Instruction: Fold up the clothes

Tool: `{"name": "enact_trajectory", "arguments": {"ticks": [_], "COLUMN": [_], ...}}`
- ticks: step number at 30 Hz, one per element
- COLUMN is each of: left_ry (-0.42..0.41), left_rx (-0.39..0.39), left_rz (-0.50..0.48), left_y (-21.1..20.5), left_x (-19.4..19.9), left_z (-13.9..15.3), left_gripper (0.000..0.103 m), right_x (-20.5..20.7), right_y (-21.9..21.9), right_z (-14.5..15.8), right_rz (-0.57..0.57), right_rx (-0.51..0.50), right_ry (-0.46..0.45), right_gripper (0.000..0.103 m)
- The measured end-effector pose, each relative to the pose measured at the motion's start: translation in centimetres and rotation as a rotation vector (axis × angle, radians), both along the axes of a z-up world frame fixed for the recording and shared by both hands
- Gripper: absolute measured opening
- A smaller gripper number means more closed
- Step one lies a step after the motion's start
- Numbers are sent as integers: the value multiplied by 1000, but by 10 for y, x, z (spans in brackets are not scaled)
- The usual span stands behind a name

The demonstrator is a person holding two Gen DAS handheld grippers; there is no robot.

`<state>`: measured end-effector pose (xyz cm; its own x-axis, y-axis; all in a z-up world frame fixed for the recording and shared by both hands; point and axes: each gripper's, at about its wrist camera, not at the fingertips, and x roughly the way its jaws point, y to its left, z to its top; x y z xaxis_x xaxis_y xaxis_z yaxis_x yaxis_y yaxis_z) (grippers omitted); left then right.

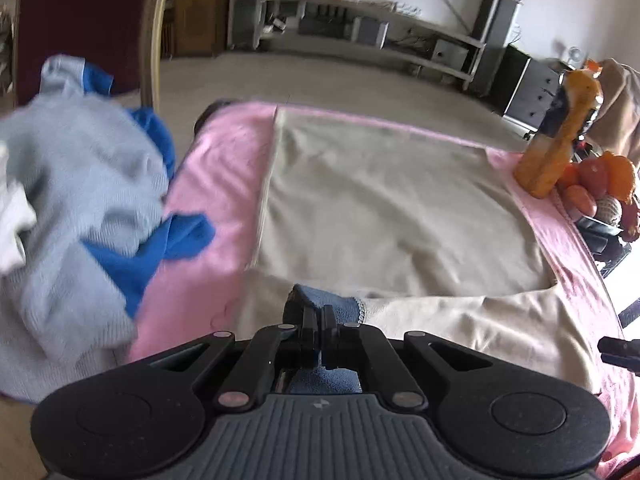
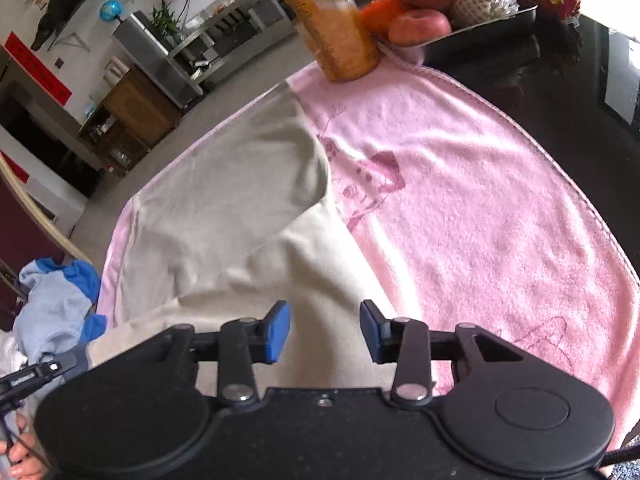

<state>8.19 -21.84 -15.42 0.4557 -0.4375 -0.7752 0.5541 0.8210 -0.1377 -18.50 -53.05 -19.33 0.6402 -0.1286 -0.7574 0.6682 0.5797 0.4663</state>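
Where left gripper [image 1: 319,322] pinches it, beige garment [image 1: 392,208] seemingly half-folded; right gripper [image 2: 325,330] partly agape.

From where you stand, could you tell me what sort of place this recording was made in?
Most likely a living or dining room in a home. A dark table carries a pink towel and a fruit bowl, a pile of clothes waits alongside, and a low media shelf lines the far wall.

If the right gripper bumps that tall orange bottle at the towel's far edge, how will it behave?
The orange bottle is tall and narrow and stands upright, so a knock up high would likely tip it. Its base sits on the soft pink towel, probably an unsteady footing. It stands right beside the fruit tray, so a fall that way may be stopped there.
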Motion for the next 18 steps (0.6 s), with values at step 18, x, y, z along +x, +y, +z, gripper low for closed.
{"name": "enact_trajectory", "arguments": {"ticks": [18], "left_ry": [-37], "left_rx": [71], "left_rz": [65], "left_y": [24], "left_x": [5], "left_z": [-20], "left_gripper": [23], "right_x": [4], "right_y": [3], "right_z": [-3], "right_rz": [22], "right_rx": [75], "right_ry": [-66], "right_gripper": [35]}}
